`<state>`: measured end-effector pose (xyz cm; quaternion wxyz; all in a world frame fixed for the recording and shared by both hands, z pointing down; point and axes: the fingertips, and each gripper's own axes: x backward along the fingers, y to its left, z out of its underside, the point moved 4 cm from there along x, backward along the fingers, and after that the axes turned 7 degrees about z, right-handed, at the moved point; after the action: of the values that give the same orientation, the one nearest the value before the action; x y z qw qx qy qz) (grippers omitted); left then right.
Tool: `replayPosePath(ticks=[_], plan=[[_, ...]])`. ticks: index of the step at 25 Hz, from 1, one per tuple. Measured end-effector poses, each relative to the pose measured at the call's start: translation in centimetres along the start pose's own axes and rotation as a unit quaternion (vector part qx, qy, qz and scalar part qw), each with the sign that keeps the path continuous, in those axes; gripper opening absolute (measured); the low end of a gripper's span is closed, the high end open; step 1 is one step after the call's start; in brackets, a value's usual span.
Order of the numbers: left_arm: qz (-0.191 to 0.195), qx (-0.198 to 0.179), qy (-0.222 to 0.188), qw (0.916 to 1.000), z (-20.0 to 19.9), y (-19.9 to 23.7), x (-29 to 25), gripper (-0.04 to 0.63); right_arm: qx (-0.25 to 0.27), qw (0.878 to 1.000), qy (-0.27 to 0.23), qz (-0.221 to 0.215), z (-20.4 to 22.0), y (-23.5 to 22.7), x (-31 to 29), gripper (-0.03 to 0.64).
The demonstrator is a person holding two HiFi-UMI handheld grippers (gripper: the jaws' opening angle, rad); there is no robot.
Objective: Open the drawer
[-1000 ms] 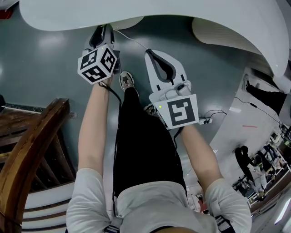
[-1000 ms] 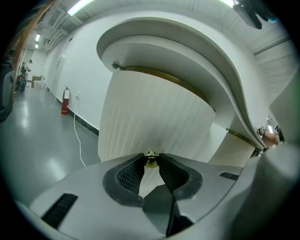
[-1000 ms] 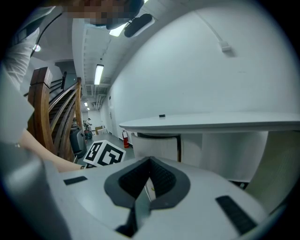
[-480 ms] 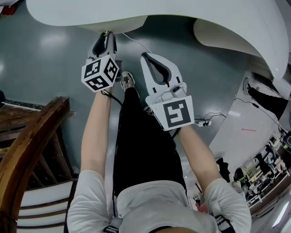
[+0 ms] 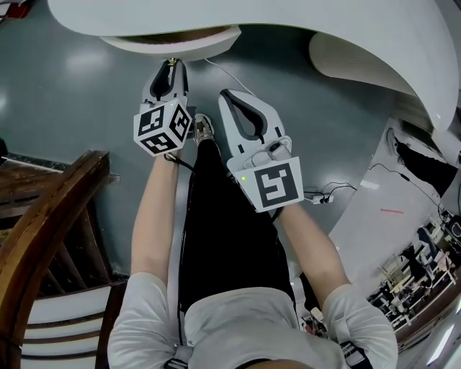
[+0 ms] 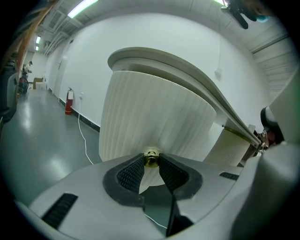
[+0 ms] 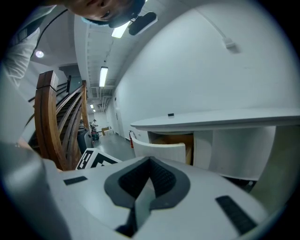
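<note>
A white curved drawer (image 5: pixel 173 42) with a ribbed front (image 6: pixel 150 117) stands part way out from under the white desk top (image 5: pixel 324 21). Its small brass knob (image 6: pixel 151 160) sits between the black pads of my left gripper (image 6: pixel 151 157), which is shut on it. From the head view the same gripper (image 5: pixel 171 66) reaches the knob (image 5: pixel 171 61) at the drawer's front. My right gripper (image 5: pixel 225 94) hangs beside it to the right, shut, its pads (image 7: pixel 157 176) holding nothing. The right gripper view shows the pulled-out drawer (image 7: pixel 161 151) with its wooden inside.
A curved wooden stair railing (image 5: pixel 43 216) fills the lower left. A white cable (image 5: pixel 223 72) runs over the grey floor, and a power strip (image 5: pixel 317 196) lies at the right. A red fire extinguisher (image 6: pixel 68 102) stands by the far wall.
My left gripper has drawn back toward the person with the knob in it, and the drawer front has come out from under the desk top. The right gripper has barely shifted.
</note>
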<state>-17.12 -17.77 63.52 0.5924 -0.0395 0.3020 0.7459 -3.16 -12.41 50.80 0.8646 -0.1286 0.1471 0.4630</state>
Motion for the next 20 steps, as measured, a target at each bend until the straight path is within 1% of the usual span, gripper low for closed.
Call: replayPosePath(ticks=[6, 13, 20], plan=[[0.003, -0.001, 0.006, 1.0, 0.7, 0.2, 1.5, 0.103, 0.0, 1.0, 0.003, -0.007, 0.2, 1.2, 0.2, 0.014], [0.0, 0.007, 0.007, 1.0, 1.9, 0.0, 2.9, 0.103, -0.017, 1.0, 0.008, -0.003, 0.7, 1.2, 0.2, 0.014], [0.005, 0.009, 0.002, 0.9999, 2.6, 0.5, 5.2, 0.103, -0.03, 0.999, 0.011, -0.002, 1.1, 3.0, 0.3, 0.014]])
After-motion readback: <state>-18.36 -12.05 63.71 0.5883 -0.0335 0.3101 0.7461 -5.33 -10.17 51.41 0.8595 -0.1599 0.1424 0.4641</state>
